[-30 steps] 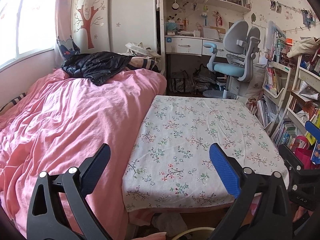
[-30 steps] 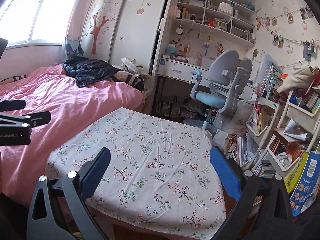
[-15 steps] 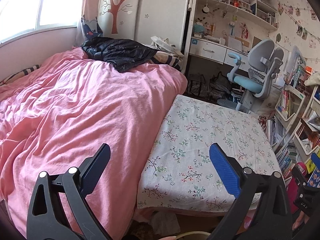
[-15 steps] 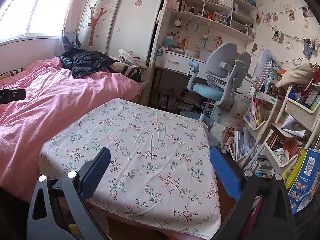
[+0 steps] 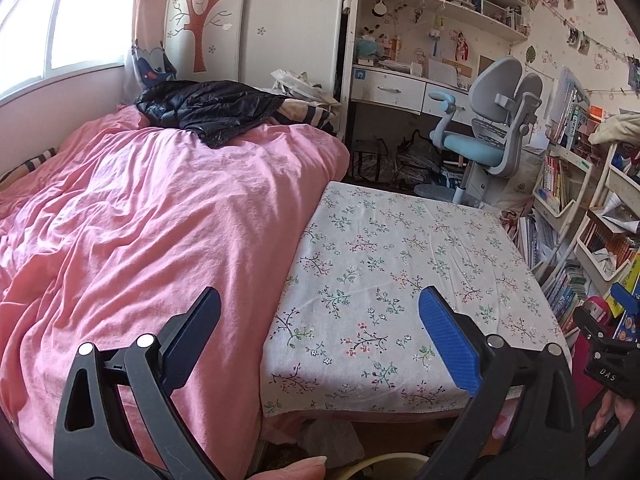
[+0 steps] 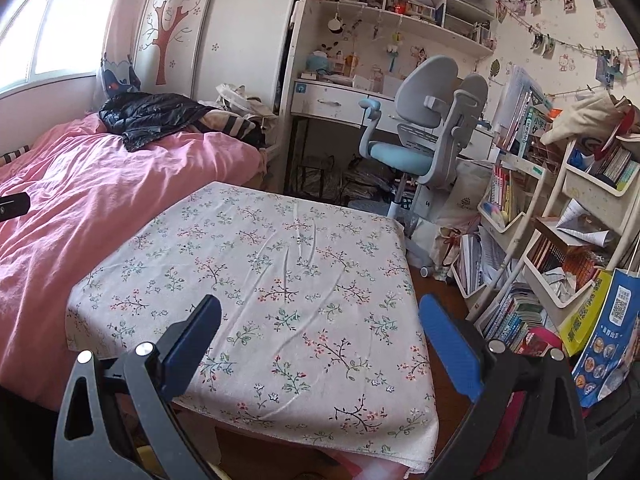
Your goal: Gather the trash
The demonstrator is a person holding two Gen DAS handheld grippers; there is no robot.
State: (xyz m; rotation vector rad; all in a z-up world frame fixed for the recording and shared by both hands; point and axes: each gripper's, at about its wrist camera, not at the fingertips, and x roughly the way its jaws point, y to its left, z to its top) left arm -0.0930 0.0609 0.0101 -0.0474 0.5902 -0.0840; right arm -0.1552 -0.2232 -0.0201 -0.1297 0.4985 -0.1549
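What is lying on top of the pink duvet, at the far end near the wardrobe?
A black puffer jacket lies there, partly over a striped cloth. What the jacket and the pink duvet cover cannot be seen.

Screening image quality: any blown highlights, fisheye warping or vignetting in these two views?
Left wrist view: window blown out white, shelves bowed, dark corners. Right wrist view: window likewise overexposed, bookshelf lines curved at the rim; floral cloth sharp.
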